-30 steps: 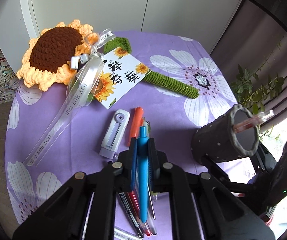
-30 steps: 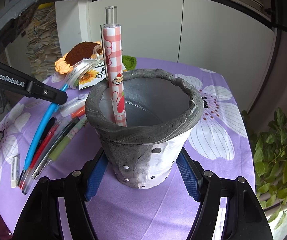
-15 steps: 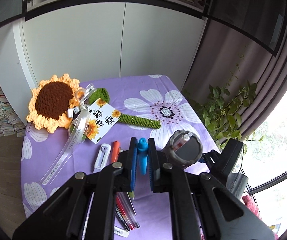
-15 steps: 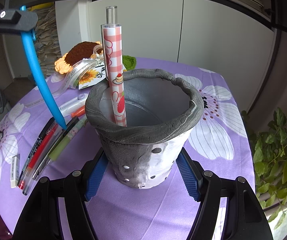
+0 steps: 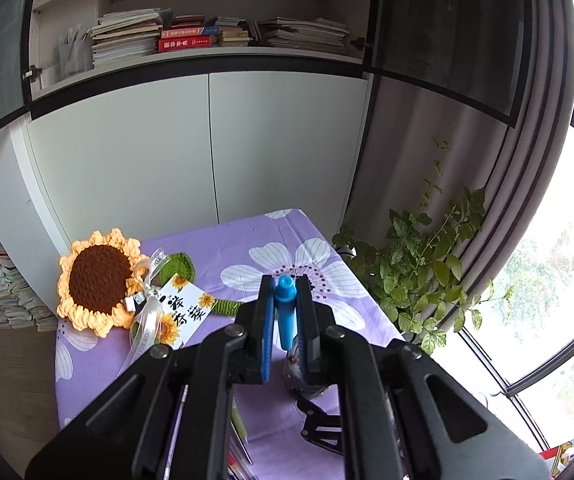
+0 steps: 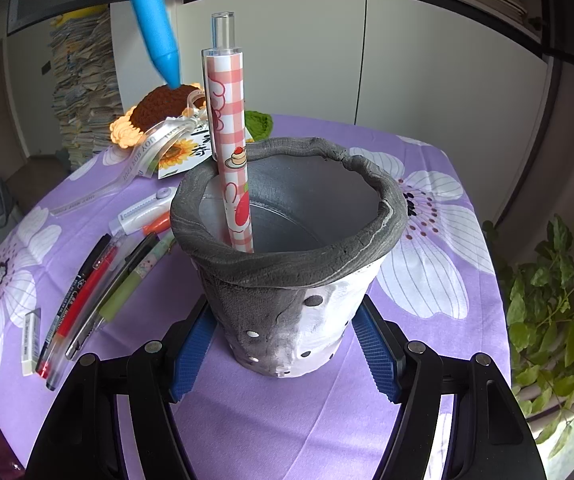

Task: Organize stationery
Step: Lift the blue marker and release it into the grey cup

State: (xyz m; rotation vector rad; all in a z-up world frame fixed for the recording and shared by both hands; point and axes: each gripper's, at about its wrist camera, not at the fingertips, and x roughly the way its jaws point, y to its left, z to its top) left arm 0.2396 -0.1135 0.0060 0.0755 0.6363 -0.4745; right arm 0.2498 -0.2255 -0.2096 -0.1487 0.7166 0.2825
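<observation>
Left tongs (image 5: 285, 312) are clamping a blue plastic pen (image 5: 286, 312); right tongs (image 6: 283, 354) are gripping the grey clay pen pot (image 6: 287, 300) holding one checked pen (image 6: 229, 140). Several pens (image 6: 99, 288) are lying lower left, unsorted.

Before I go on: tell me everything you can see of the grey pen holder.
The pen holder is a soft-looking cup, dark grey with a thick rolled rim, its lower front paler and dotted with small spots. It stands upright on the purple flowered tablecloth, mouth open. The right gripper clamps its base from both sides with blue pads. One red-checked pen stands inside, leaning on the left rim. Its interior looks otherwise empty.
</observation>
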